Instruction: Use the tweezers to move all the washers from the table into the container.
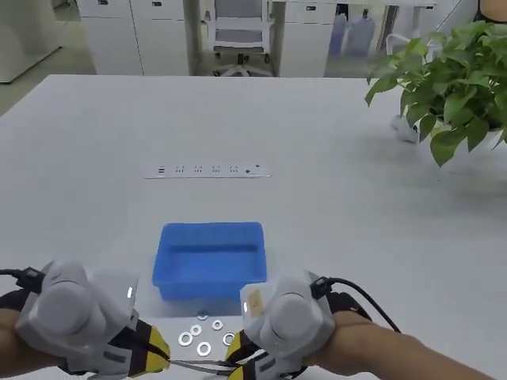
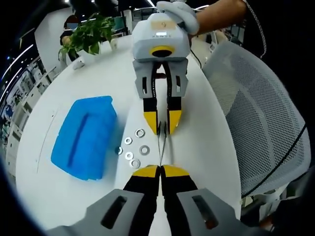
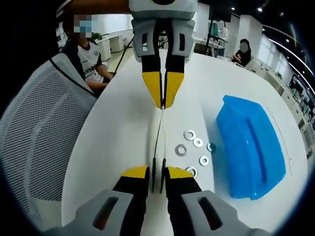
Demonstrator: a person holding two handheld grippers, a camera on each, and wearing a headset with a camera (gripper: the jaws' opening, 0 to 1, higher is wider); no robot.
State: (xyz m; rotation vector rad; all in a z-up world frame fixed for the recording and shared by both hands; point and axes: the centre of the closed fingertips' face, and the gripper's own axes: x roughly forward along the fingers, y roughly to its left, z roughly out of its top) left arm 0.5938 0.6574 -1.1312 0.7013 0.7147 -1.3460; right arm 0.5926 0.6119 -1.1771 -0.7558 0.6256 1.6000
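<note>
Head view: blue container (image 1: 210, 257) sits on the white table (image 1: 333, 150); washers (image 1: 203, 348) lie loose on the table just in front of its near wall; left hand-held gripper (image 1: 162, 358) and right hand-held gripper (image 1: 236, 358) face each other tip to tip, tweezers (image 1: 198, 365) spanning between them, just nearer than the washers; power strip (image 1: 207, 170) beyond the container; plant (image 1: 451, 79) far right.

Left gripper view: left hand-held gripper (image 2: 160, 171) jaws together, clamped on one end of the tweezers (image 2: 161, 147); right hand-held gripper (image 2: 163, 123) opposite, pinching the other end; six washers (image 2: 144, 150) on the table between tweezers and container (image 2: 83, 137).

Right gripper view: right hand-held gripper (image 3: 158, 173) closed on the tweezers (image 3: 160, 137), both blades showing between its jaws; left hand-held gripper (image 3: 164, 104) tips closed on the far end; washers (image 3: 181, 149) near the container (image 3: 251, 147), one just beside its wall; mesh chair (image 3: 44, 147) off the table edge.
</note>
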